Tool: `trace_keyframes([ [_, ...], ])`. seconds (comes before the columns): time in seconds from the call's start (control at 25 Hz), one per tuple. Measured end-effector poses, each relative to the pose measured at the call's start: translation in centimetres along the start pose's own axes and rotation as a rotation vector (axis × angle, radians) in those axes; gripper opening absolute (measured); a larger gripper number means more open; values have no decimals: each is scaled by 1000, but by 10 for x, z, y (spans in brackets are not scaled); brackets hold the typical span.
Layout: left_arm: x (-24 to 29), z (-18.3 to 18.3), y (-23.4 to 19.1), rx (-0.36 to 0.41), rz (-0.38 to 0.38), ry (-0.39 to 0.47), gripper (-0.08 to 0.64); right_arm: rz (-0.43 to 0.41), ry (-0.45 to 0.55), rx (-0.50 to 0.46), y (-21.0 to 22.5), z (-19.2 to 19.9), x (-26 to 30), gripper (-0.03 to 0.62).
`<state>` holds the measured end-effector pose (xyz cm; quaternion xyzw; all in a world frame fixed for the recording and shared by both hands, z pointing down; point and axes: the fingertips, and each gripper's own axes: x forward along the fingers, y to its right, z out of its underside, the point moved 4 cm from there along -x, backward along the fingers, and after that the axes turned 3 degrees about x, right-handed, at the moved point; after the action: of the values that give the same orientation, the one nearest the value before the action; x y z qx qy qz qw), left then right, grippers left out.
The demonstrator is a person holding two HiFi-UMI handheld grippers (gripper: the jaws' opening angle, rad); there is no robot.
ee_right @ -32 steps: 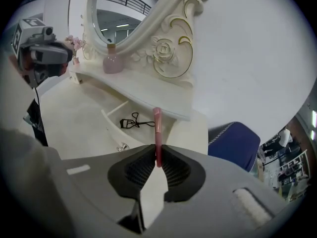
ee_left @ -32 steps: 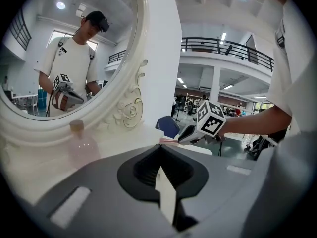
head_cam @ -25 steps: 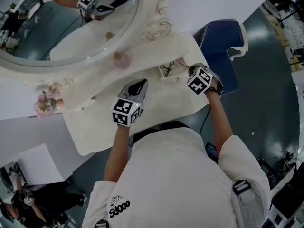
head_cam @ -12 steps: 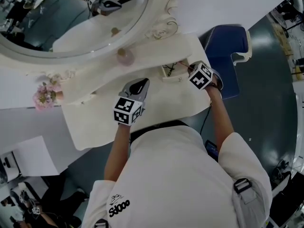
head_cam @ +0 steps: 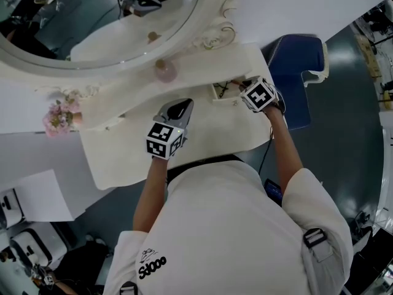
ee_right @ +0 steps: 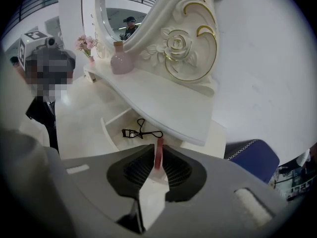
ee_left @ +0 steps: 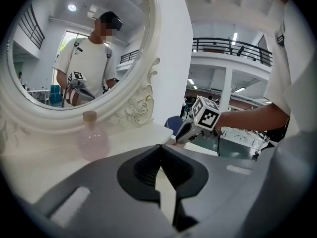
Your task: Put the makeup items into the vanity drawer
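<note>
A small white drawer [head_cam: 217, 97] stands open under the vanity shelf, with a black eyelash curler [ee_right: 141, 131] lying inside it. My right gripper [ee_right: 157, 150] hangs over the drawer's near edge, pointing steeply down, shut on a thin red makeup stick [ee_right: 158, 152] that stands upright between the pads. Its jaws have just been opening a little, with the stick still between them. In the head view the right gripper [head_cam: 241, 86] is at the drawer's right side. My left gripper [head_cam: 182, 106] rests over the vanity top [head_cam: 135, 146], shut and holding nothing.
A pink round bottle [head_cam: 164, 71] stands on the shelf below the oval mirror [head_cam: 92, 35]. Pink flowers [head_cam: 60, 119] sit at the shelf's left end. A blue chair [head_cam: 298, 60] is right of the vanity. The ornate mirror frame [ee_right: 185, 43] overhangs the drawer.
My right gripper has shifted slightly toward the open drawer with the red stick in it. The left gripper has stayed in place.
</note>
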<state>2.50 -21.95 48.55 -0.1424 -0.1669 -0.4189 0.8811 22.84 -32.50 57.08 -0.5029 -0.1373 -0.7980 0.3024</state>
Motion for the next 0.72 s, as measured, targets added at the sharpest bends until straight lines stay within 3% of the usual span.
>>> trace_keyframes([
  [0.16,2,-1,2,1,6,0,18,-4,-2,26,2,5,-1,100],
  [0.32,4,-2,3,12,19,2,18,20,52,62,2,7,-14,100],
  [0.6,-2,-24,-4,43,2,52,18,191,209,164,25,13,-67,3],
  [0.72,-10,-36,-5,61,-10,79,18,225,271,200,28,14,-90,3],
])
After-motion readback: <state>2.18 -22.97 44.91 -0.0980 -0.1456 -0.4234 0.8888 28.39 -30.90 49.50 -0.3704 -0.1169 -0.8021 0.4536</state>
